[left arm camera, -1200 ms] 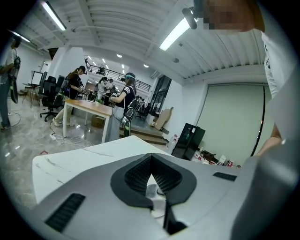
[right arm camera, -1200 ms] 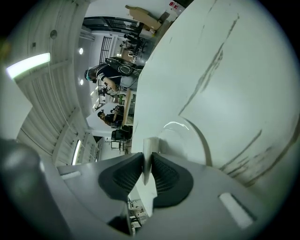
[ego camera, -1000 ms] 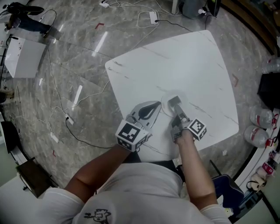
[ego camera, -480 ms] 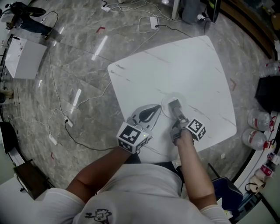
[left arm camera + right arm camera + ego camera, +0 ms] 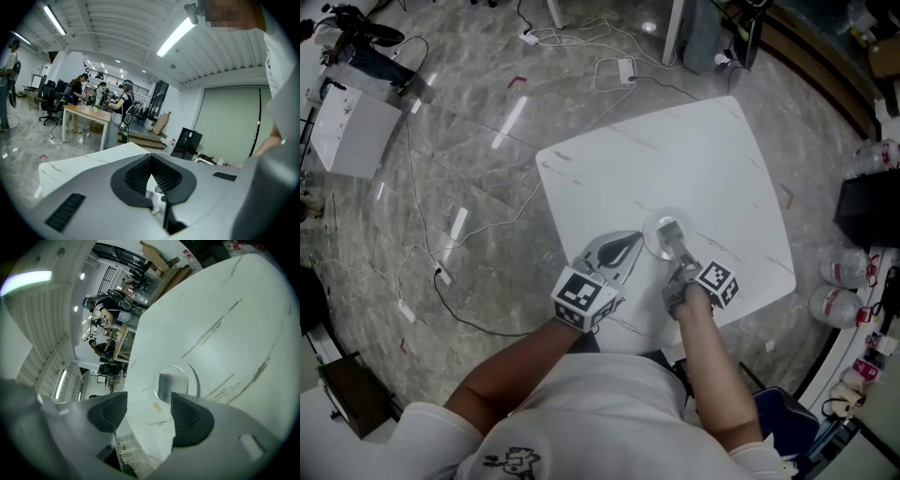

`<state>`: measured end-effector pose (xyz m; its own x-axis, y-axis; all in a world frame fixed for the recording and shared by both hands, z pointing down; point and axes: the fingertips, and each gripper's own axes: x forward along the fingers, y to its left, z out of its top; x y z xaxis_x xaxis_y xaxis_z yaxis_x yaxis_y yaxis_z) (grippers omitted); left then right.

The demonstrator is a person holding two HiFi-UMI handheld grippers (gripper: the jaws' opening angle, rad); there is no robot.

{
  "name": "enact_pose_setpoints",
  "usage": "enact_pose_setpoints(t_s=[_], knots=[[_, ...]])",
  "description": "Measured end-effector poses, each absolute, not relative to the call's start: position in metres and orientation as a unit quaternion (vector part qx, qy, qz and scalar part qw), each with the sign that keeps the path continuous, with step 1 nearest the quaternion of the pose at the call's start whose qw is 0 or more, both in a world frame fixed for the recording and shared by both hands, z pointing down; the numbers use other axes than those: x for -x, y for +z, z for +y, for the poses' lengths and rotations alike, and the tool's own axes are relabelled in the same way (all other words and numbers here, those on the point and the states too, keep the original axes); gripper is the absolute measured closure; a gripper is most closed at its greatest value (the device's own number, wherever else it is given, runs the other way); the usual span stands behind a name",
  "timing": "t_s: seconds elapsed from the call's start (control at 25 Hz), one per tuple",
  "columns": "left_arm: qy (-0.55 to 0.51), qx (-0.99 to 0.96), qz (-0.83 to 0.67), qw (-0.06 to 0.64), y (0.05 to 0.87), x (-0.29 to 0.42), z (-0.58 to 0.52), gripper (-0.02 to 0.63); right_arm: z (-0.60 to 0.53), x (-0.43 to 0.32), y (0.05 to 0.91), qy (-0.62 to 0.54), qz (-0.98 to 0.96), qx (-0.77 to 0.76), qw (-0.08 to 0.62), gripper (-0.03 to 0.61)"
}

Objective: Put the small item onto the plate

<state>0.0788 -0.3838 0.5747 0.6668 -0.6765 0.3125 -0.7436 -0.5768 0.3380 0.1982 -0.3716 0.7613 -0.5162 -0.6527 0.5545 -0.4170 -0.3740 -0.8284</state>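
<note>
A small grey block (image 5: 667,228) lies on the clear round plate (image 5: 647,234) near the front of the white table (image 5: 694,159). In the right gripper view the block (image 5: 166,383) rests on the plate (image 5: 194,380) just past the jaw tips. My right gripper (image 5: 676,247) (image 5: 147,404) is opening, its jaws wide apart with nothing between them. To the left of the plate my left gripper (image 5: 633,240) (image 5: 157,197) hovers over the table's front edge, shut and empty.
Cables and a power strip (image 5: 627,67) run across the marble floor behind the table. A white box (image 5: 347,117) stands far left. Water bottles (image 5: 839,272) and a black case (image 5: 867,211) stand at the right. People work at a wooden table (image 5: 86,110) far off.
The right gripper's jaws have spread and let go of the grey block, which now rests on the plate. The left gripper has stayed beside the plate.
</note>
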Motion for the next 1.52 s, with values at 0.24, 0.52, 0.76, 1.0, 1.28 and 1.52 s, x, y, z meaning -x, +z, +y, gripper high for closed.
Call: enact_pose_setpoints(t_s=[0.24, 0.52, 0.76, 1.0, 1.28, 1.52], knots=[[0.062, -0.891, -0.397, 0.213, 0.547, -0.078, -0.368, 0.607, -0.361, -0.189, 0.695, -0.635, 0.603, 0.471, 0.104, 0.321], [0.05, -0.902, -0.384, 0.188, 0.507, -0.082, -0.355, 0.607, -0.35, -0.19, 0.598, -0.538, 0.691, 0.469, 0.117, 0.408], [0.037, -0.915, -0.363, 0.173, 0.467, -0.095, -0.34, 0.607, -0.334, -0.198, 0.519, -0.442, 0.748, 0.481, 0.116, 0.528], [0.03, -0.928, -0.334, 0.162, 0.423, -0.103, -0.321, 0.607, -0.313, -0.189, 0.443, -0.334, 0.795, 0.495, 0.106, 0.553], [0.019, -0.931, -0.342, 0.125, 0.371, -0.102, -0.312, 0.607, -0.289, -0.174, 0.38, -0.179, 0.837, 0.514, 0.062, 0.574], [0.005, -0.937, -0.34, 0.084, 0.341, -0.102, -0.304, 0.607, -0.28, -0.16, 0.345, -0.108, 0.848, 0.516, 0.042, 0.575]])
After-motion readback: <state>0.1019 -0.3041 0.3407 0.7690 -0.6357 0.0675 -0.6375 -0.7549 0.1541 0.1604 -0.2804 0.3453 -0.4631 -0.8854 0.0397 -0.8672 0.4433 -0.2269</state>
